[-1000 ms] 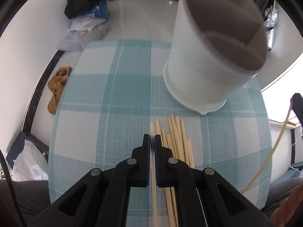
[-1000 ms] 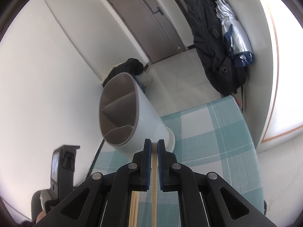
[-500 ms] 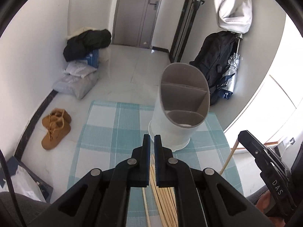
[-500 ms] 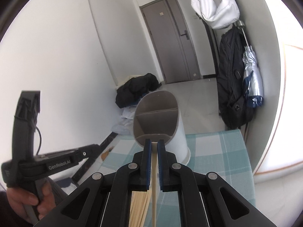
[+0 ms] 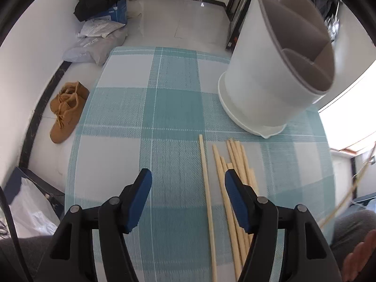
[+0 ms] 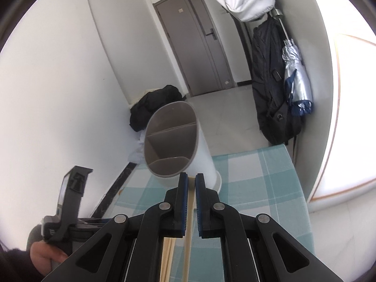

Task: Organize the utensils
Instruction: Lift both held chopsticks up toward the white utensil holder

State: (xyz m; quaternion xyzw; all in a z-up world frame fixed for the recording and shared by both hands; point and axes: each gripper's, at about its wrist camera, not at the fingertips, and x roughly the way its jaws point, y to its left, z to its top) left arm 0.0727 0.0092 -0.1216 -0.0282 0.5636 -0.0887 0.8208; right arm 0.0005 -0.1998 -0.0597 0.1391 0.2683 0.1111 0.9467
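While its blue-padded jaws are opening, the left tool (image 5: 188, 181) points steeply down over the teal-and-white checked surface (image 5: 169, 108), and one pale wooden chopstick (image 5: 206, 188) lies loose on the cloth between the spread pads, touched by neither. Just beside it to the right lies the bundle of pale wooden chopsticks (image 5: 237, 162), roughly parallel, partly hidden under the right-hand finger of that tool. Beyond the sticks, toward the far right of the cloth, stands the white oval plastic utensil holder with a grey divided interior (image 5: 272, 75); its compartments look bare from this angle. On the floor to the left of the surface sits a pair of tan suede shoes (image 5: 67, 110). In the right wrist view, the left tool's black body shows at the lower left, gripped by a hand (image 6: 44, 256). The right tool (image 6: 191, 181) is closed on a single pale wooden chopstick (image 6: 189, 223), which runs back between the pads toward the camera, and it is raised above the cloth with the holder (image 6: 174, 145) directly ahead of its tips.
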